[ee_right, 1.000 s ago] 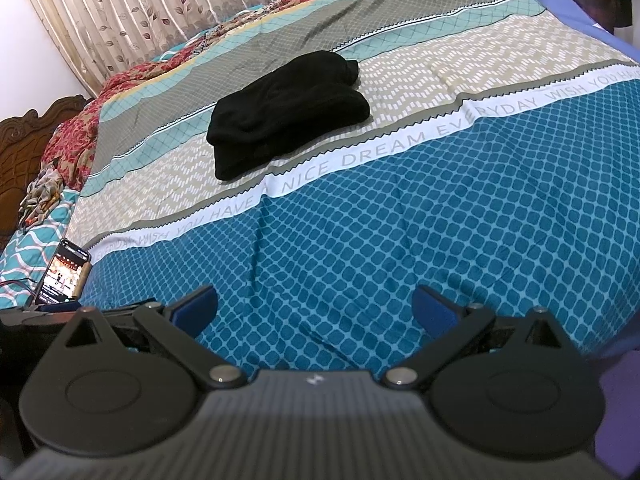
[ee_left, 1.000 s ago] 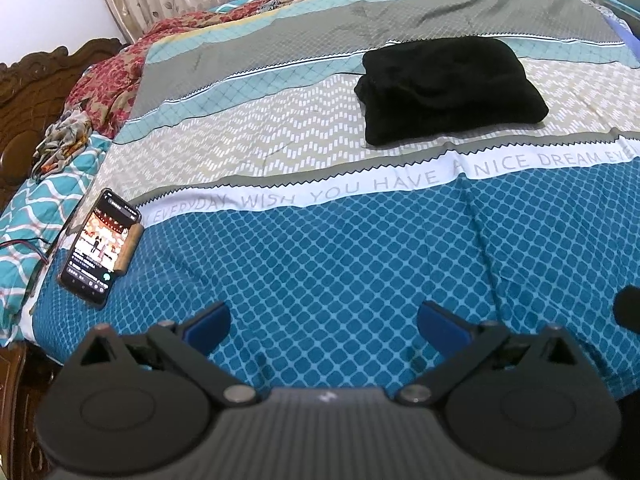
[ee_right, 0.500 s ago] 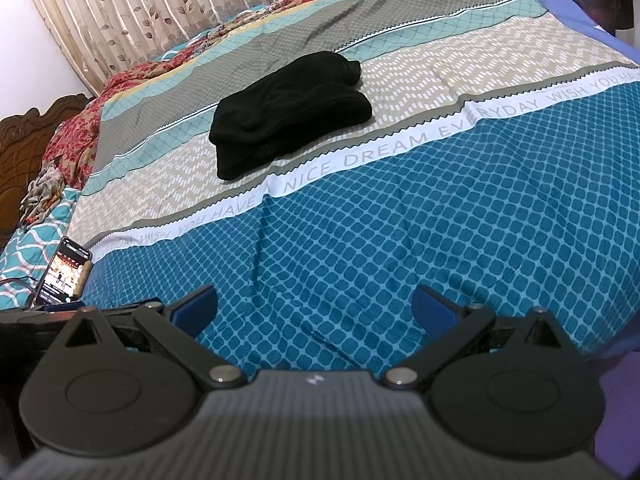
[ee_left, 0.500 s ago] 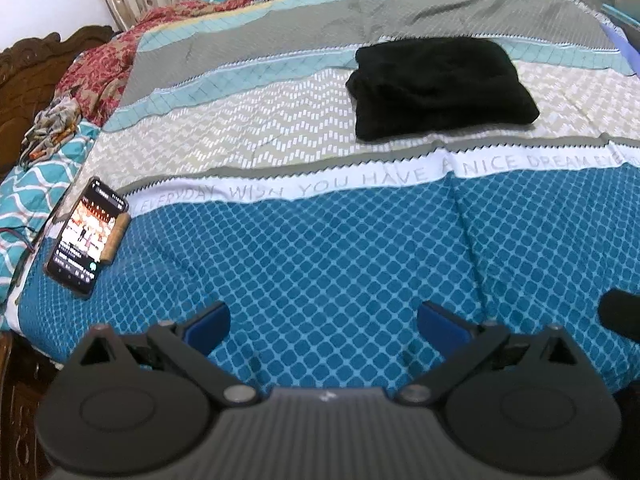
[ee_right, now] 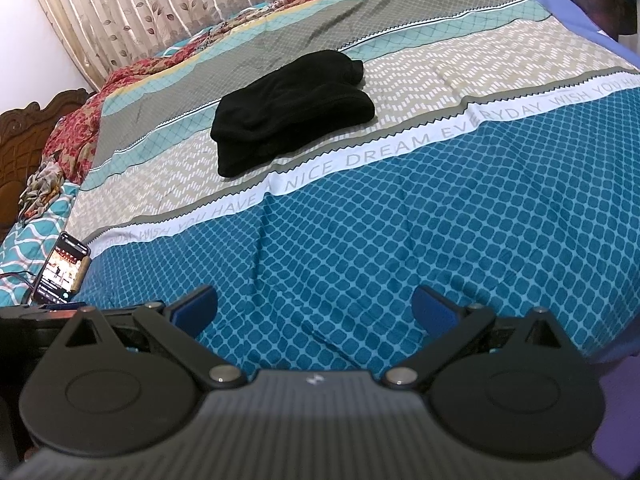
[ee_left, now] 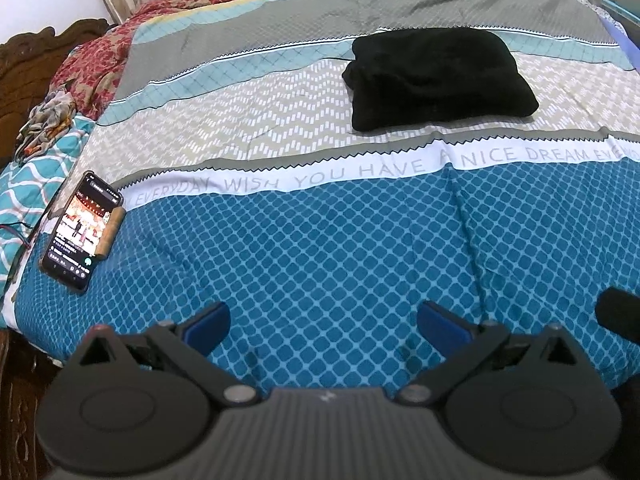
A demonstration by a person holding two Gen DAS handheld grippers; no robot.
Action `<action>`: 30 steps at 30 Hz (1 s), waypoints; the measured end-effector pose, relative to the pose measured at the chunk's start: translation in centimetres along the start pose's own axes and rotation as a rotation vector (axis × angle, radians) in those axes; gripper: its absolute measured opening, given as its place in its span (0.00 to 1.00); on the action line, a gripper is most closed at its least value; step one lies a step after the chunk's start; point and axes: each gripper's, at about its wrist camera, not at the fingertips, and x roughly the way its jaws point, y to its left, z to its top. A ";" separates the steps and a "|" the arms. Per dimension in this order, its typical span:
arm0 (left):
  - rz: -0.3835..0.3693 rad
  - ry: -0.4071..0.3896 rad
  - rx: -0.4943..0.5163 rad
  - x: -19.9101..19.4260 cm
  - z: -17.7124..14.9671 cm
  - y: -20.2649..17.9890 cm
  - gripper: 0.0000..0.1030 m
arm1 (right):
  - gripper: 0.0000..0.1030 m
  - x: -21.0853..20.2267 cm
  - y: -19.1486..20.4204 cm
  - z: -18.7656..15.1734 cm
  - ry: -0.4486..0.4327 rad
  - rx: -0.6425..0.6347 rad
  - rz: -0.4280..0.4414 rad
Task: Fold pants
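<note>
Both grippers, left (ee_left: 324,326) and right (ee_right: 314,306), hover spread apart and empty, well short of the folded black pants (ee_left: 436,80) lying crosswise on the patterned bedsheet (ee_left: 320,240); curtains (ee_right: 160,12) behind.

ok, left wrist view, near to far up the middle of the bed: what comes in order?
left gripper, open and empty → blue diamond-pattern band → white lettered stripe → beige zigzag band → folded black pants → grey band
</note>
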 end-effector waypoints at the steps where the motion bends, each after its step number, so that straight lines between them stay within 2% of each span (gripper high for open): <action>1: 0.000 -0.002 0.001 0.0 0.0 0.0 1.00 | 1.00 0.0 0.0 0.0 0.000 0.000 0.000; 18: -0.011 -0.009 0.014 -0.1 -0.1 -0.1 1.00 | 1.00 0.1 -0.1 -0.1 0.002 0.004 0.000; 30: -0.046 -0.077 0.049 -0.9 0.6 0.1 1.00 | 1.00 -0.1 0.1 -0.2 -0.013 -0.010 0.001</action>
